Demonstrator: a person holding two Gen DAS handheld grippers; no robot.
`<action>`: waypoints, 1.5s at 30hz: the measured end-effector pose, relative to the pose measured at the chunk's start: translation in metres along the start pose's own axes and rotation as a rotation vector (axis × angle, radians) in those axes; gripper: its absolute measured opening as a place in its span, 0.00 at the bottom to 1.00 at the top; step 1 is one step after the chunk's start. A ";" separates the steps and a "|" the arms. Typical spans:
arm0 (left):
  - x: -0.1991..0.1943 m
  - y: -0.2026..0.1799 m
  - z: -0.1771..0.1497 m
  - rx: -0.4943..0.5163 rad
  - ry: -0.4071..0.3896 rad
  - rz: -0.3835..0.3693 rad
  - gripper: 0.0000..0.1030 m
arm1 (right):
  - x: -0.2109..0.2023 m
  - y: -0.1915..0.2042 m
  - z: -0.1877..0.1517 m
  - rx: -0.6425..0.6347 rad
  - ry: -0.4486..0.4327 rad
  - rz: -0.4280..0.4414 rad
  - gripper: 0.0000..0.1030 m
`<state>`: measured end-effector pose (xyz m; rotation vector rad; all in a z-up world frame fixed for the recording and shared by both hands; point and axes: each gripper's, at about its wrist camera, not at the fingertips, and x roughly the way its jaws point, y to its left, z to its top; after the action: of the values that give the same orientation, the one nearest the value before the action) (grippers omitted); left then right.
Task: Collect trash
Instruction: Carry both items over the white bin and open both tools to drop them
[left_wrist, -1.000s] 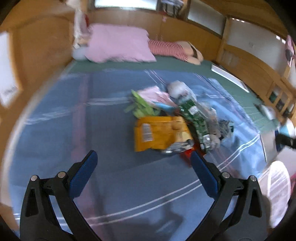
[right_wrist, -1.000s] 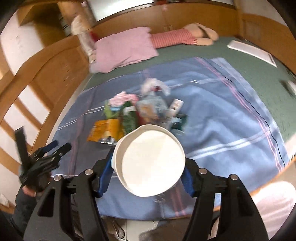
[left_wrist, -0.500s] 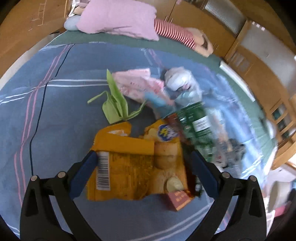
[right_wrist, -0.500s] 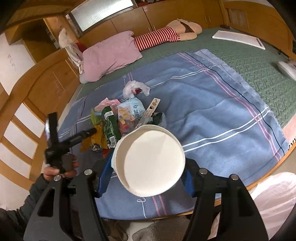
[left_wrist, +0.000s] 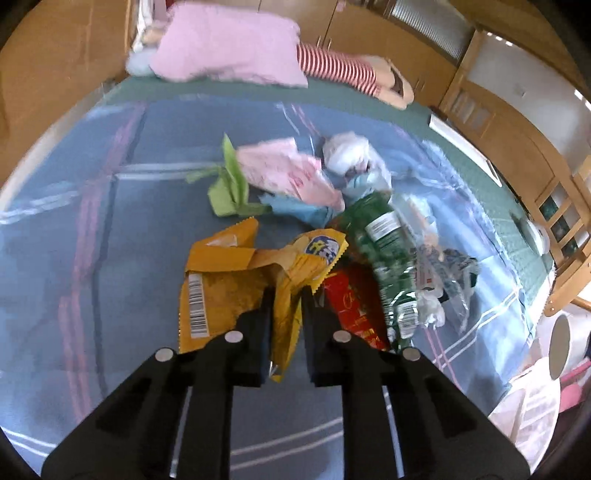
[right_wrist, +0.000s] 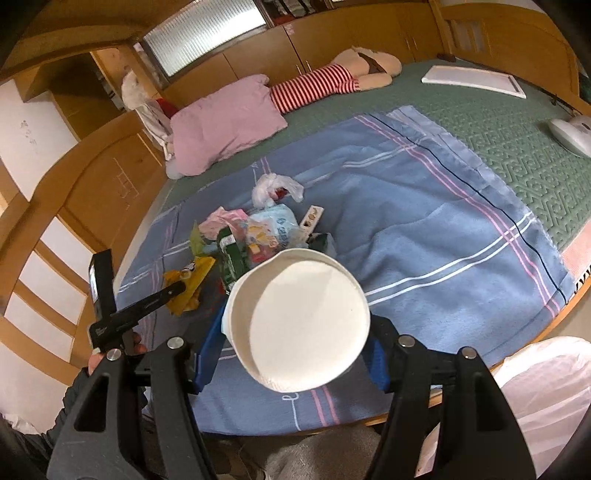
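Trash lies heaped on the blue blanket; the left gripper is closing on the yellow snack bag, its fold between the jaws. Further right, the right gripper clamps a white paper bowl.

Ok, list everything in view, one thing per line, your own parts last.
yellow snack bag: one, yellow, near edge of the pile, pinched between the left jaws
green wrapper: one, dark green, right of the yellow bag
red packet: one, red, between those two
pink wrapper: one, pink, far side of pile
white plastic bag: one, white, farthest in pile
blanket: one, blue, striped, under the trash
pillow: one, pink, by the headboard
paper cup: one, white, in the right jaws
left hand-held gripper: closing on the yellow bag
right hand-held gripper: clamped on the cup
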<state>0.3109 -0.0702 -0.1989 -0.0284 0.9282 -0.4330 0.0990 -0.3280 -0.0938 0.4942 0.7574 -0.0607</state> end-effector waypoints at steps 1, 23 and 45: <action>-0.011 -0.001 -0.001 0.010 -0.025 0.008 0.15 | -0.005 0.002 -0.001 -0.003 -0.010 0.008 0.62; -0.134 -0.308 -0.131 0.554 -0.002 -0.573 0.17 | -0.225 -0.088 -0.082 0.140 -0.321 -0.349 0.64; -0.135 -0.273 -0.110 0.416 -0.069 -0.321 0.90 | -0.177 -0.140 -0.128 0.232 -0.120 -0.411 0.69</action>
<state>0.0595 -0.2516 -0.1047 0.1880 0.7526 -0.9110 -0.1448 -0.4155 -0.1114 0.5428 0.7282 -0.5619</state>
